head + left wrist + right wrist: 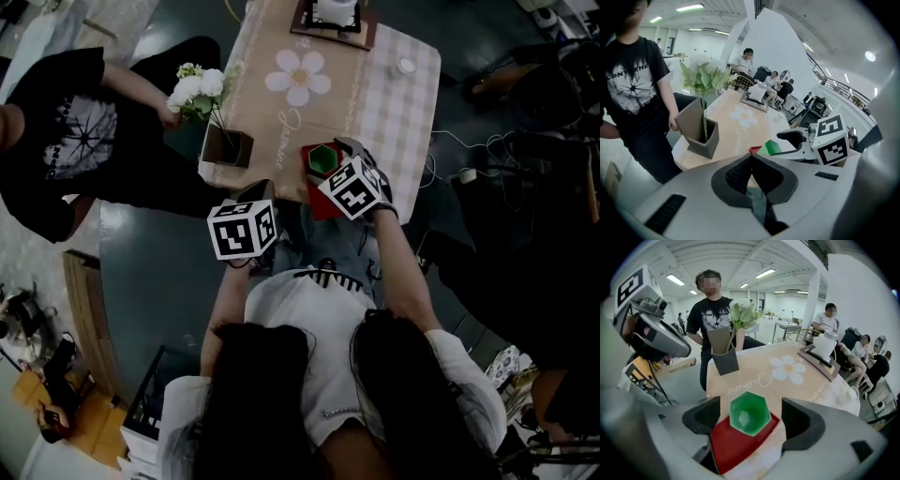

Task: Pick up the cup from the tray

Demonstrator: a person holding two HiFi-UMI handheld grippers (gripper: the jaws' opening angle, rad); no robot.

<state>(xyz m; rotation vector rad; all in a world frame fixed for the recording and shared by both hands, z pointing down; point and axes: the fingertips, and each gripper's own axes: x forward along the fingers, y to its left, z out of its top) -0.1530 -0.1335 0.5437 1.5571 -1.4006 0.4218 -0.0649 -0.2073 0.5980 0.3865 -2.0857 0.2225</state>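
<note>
Green hexagonal cup [749, 414] stands upright in the red tray [733, 448], and you can see straight down to its bottom. The tray's right at the near edge of the bench [394, 84]. Right gripper [750, 417] jaws are apart, one on each side of the cup, not touching. Left gripper [751, 159] jaws are together on nothing, short of the bench edge. Brown planter box [227, 145] with white flowers [199, 86] sits at the left edge, well apart. There's bare cloth beyond the tray.

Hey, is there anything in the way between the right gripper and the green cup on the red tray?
Nothing visible does. The right gripper has its jaws apart, and the green cup shows straight ahead in the gap, on the red tray. The flower vase stands farther back, out of the path.
</note>
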